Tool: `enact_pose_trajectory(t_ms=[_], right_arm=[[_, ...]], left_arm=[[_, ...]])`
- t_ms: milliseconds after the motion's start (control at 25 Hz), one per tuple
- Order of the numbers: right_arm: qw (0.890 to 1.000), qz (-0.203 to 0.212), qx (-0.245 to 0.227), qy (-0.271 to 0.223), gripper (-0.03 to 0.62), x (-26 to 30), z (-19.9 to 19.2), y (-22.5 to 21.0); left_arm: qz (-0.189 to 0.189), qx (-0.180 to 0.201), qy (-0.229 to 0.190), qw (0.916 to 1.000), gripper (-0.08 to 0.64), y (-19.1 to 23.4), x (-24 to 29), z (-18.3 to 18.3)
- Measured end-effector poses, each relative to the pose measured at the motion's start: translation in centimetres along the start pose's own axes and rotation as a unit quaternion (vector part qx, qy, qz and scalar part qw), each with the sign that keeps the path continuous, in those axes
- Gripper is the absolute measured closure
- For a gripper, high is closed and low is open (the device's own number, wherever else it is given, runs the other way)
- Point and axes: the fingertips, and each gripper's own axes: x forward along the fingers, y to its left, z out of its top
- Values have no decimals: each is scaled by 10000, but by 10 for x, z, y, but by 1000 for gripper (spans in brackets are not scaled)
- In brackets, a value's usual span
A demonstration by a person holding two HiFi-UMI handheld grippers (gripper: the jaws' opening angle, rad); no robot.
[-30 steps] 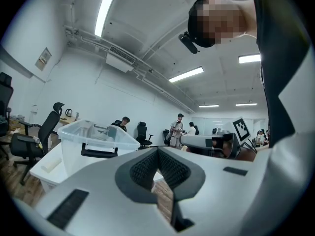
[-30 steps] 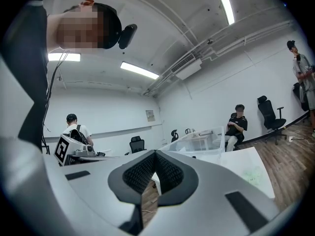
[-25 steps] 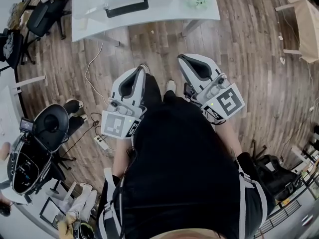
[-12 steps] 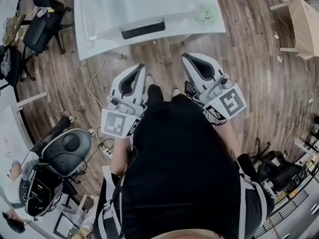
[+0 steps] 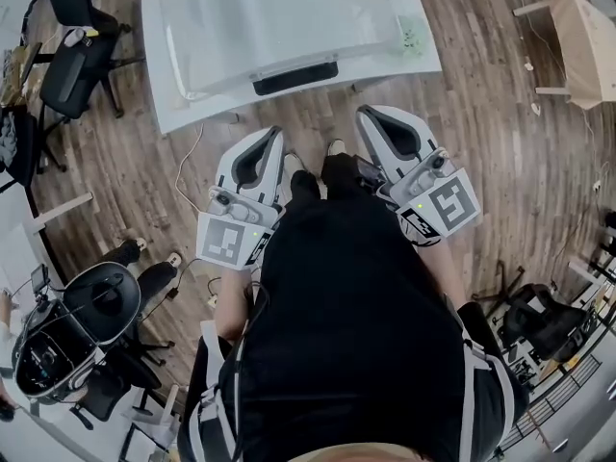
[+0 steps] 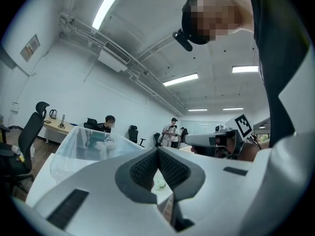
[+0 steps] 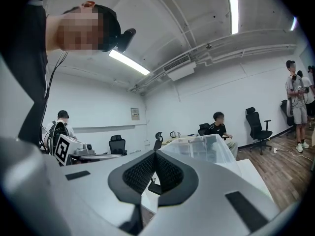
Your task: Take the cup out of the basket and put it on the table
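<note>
Cannot make out cup within clear basket, sitting on white table. Held short of table's near edge: left gripper and right gripper, jaws together on nothing. Seen only from gripper views: seated person beyond table.

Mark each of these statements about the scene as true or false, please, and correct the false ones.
1. The left gripper and the right gripper are both shut. True.
2. The clear basket stands on the white table. True.
3. The right gripper reaches inside the basket. False: it is short of the table, over the floor.
4. The floor is grey carpet. False: it is wood planks.
5. The left gripper holds a cup. False: nothing is between its jaws.
</note>
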Motion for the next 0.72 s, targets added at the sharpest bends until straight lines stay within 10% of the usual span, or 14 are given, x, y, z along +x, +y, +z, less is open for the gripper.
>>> enact_pose_trajectory(t_ms=[720], right_arm=[[9977,631,133,-206,575,84,25,-107]], left_arm=[[436,77,-4,9990,541,56,110,24]])
